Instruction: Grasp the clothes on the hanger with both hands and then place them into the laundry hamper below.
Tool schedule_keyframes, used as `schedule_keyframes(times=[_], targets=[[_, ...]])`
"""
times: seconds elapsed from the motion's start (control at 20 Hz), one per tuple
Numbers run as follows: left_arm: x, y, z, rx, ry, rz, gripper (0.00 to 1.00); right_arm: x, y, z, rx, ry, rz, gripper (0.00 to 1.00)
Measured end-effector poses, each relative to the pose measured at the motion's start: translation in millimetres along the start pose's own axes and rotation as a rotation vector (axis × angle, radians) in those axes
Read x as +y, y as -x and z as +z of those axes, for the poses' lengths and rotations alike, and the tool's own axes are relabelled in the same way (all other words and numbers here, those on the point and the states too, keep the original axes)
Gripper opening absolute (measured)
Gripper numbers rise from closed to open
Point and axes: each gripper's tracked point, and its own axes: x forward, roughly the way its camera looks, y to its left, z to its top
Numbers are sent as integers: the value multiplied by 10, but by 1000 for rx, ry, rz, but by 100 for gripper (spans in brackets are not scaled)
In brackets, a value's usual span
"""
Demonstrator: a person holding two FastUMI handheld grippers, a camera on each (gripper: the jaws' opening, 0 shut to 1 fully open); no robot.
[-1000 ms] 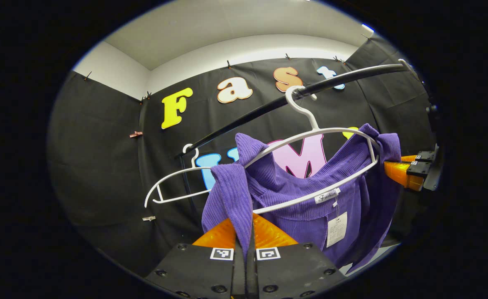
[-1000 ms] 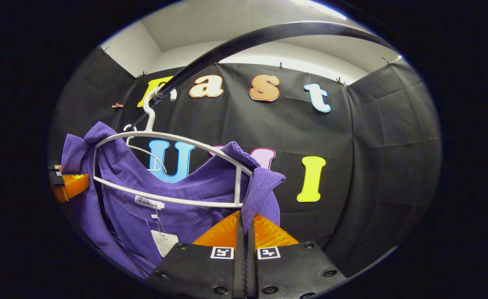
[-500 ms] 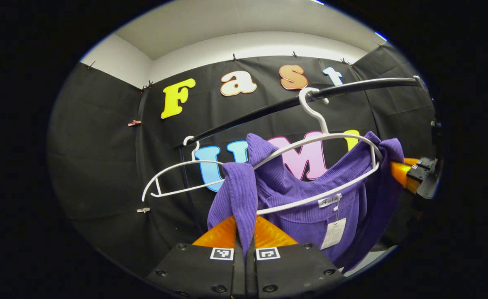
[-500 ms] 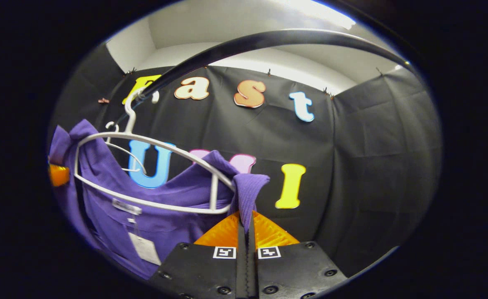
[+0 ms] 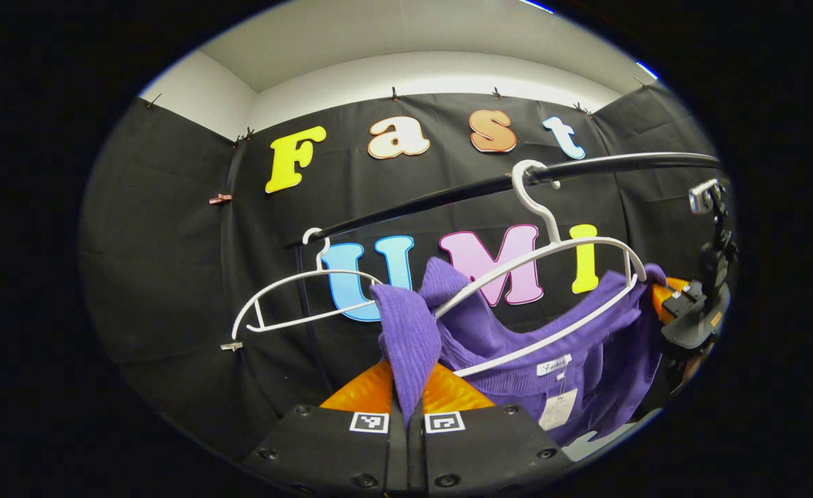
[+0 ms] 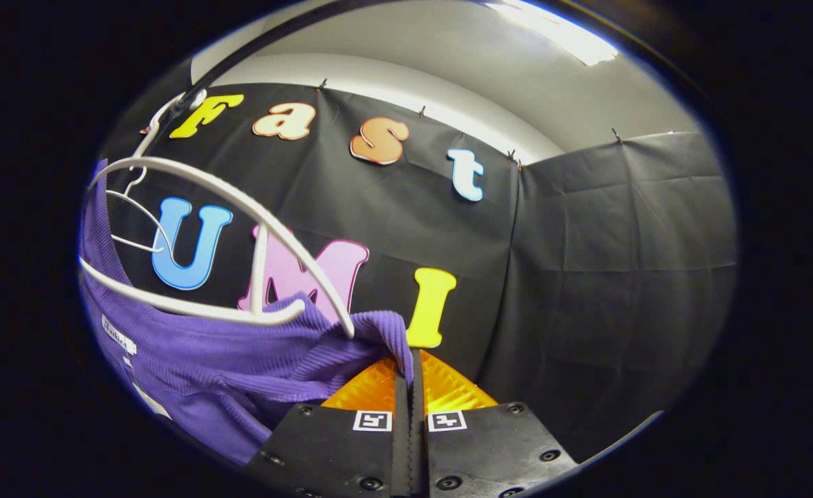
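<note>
Purple knit top [image 5: 517, 339] is pinched in both my claws, left [image 5: 407, 387] and right [image 6: 410, 370], white hanger [image 5: 558, 277] at two o'clock.

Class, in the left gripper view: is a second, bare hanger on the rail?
Yes: a bare white hanger hangs on the black rail, beside the purple garment.

black rail [image 5: 448, 196] carries two white hangers — far one [image 5: 296, 297] bare; near one [image 5: 552, 277] with purple garment [image 5: 517, 339] draped lower bar
</note>
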Motion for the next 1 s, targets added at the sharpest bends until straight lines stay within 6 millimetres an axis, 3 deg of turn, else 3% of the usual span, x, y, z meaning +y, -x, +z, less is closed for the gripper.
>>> schedule_keyframes(times=[0.15,0.25,0.5,0.65,0.8,1.0], targets=[[54,-21,-124,36,-9,9,5,241,263,-274,44,-17,87,5],[194,-35,-198,51,-6,23,5,467,491,-356,53,-7,173,4],[450,-7,-412,94,6,68,5,819,925,-245,80,-72,319,5],[586,89,-563,128,76,106,5,952,1131,-78,70,-105,380,5],[532,193,-768,168,37,102,5,1045,1256,-6,71,-121,430,5],[232,375,-1150,244,55,30,5,1319,1564,86,120,-227,547,4]])
